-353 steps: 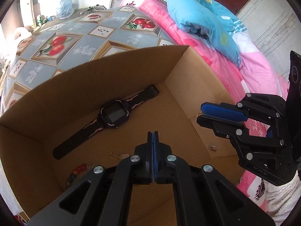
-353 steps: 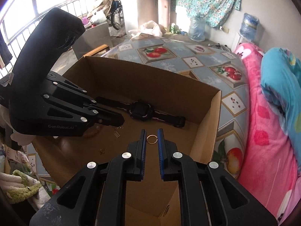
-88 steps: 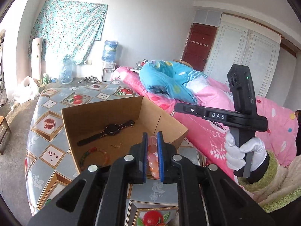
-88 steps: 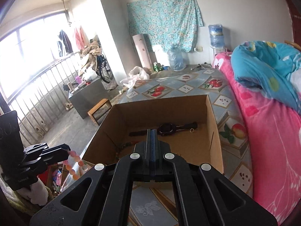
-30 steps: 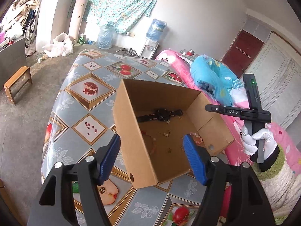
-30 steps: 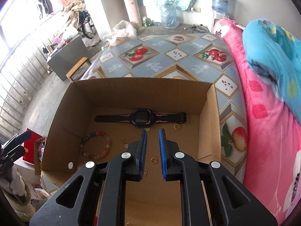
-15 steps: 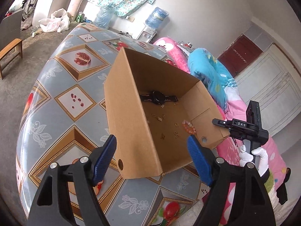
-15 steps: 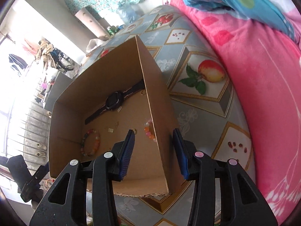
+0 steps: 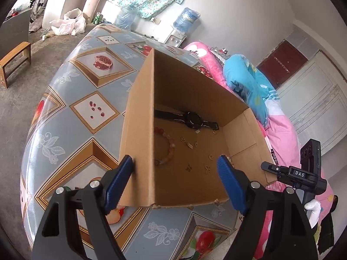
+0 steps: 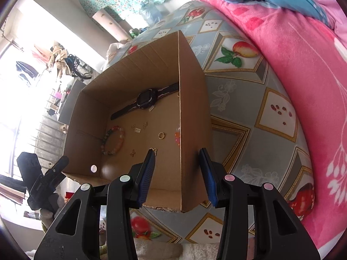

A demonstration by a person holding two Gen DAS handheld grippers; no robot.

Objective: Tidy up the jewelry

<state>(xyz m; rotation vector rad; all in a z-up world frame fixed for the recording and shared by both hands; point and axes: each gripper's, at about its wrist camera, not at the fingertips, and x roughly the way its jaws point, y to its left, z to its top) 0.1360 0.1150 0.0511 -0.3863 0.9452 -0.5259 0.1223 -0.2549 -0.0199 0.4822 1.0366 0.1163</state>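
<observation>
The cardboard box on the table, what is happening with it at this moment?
A person holds a gripper in each hand over the cardboard box. The left gripper straddles its left wall and the right gripper its right wall; both are open, gripping nothing. Inside lie a black watch, a bead bracelet, a gold ring and small gold pieces.

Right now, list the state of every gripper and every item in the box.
Left gripper: open, straddling the box's left wall.
Right gripper: open, straddling the right wall.
Cardboard box: open-topped, on the table.
Watch: flat, by the far wall.
Bead bracelet: flat on the floor.
</observation>
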